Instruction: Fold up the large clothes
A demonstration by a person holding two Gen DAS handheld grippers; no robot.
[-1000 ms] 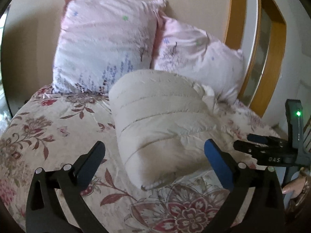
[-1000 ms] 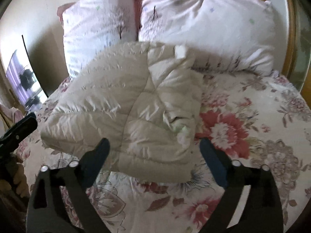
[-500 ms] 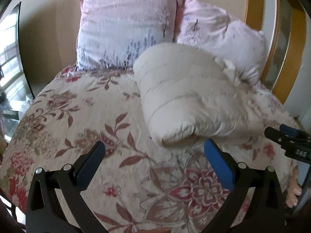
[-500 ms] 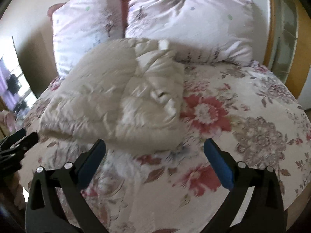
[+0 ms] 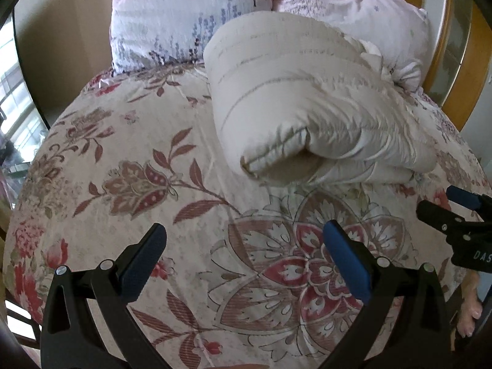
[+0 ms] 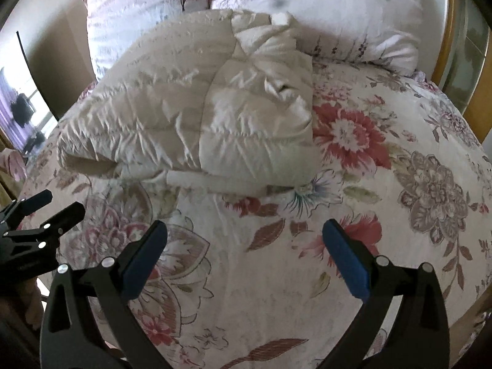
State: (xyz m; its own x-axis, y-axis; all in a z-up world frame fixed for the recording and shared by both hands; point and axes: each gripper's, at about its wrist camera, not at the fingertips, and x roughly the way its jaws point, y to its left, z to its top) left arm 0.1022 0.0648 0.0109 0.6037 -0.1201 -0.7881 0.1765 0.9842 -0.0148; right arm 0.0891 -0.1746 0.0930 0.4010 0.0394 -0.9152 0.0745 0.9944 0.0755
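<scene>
A cream quilted puffer jacket (image 5: 307, 98) lies folded into a thick bundle on the floral bedspread (image 5: 138, 184), against the pillows. It also shows in the right wrist view (image 6: 200, 107). My left gripper (image 5: 244, 233) is open and empty, held back from the bundle's near edge. My right gripper (image 6: 244, 230) is open and empty, also short of the bundle. Each gripper appears at the edge of the other's view: the right one (image 5: 455, 212) and the left one (image 6: 46, 206).
Two pale pink printed pillows (image 5: 190, 15) (image 6: 338, 9) lean on the wall behind the jacket. A wooden door frame (image 5: 442, 46) stands at the right. A window (image 5: 12, 98) is at the left. The bedspread (image 6: 399, 169) stretches right of the bundle.
Both grippers have pulled back toward the foot of the bed, away from the folded jacket. The jacket has stayed where it lay.
</scene>
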